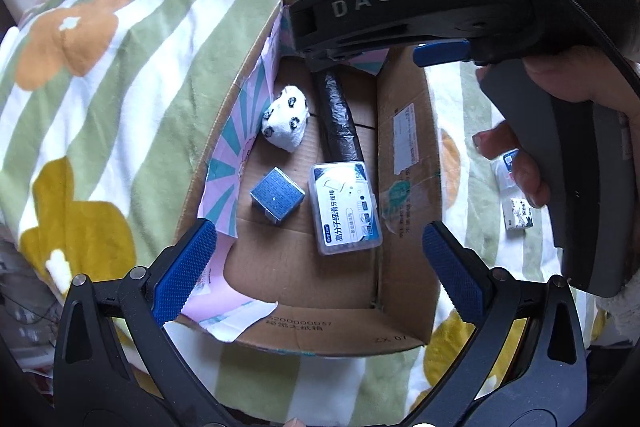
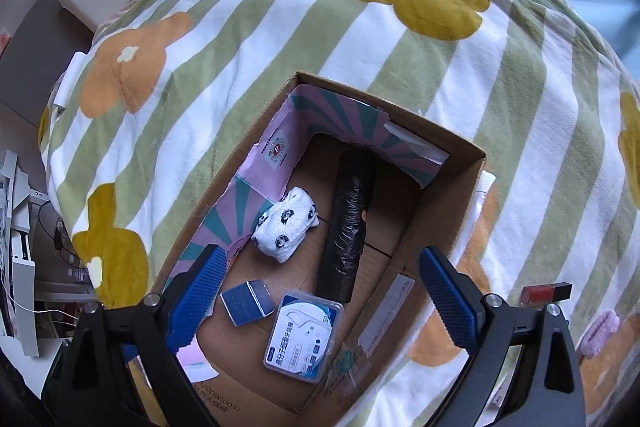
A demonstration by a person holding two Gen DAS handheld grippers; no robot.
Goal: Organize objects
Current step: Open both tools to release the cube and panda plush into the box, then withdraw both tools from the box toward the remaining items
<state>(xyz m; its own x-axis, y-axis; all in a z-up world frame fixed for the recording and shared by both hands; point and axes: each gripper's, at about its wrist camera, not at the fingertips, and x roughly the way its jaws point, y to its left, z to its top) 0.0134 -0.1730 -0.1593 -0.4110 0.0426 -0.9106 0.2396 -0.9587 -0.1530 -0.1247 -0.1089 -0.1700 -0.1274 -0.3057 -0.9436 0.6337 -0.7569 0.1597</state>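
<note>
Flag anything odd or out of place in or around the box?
The cardboard box's pink-and-teal paper lining is torn and peeling along its near edge. A red-and-black item, a pink fuzzy item and small white packets lie on the blanket, outside the box. Both grippers, left and right, are open and empty.

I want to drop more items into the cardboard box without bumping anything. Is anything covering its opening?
Partly. The brown cardboard box has no lid or flap over its top in the right wrist view. In the left wrist view, the right gripper hangs above its far end. The left gripper is open, facing the near end.
</note>
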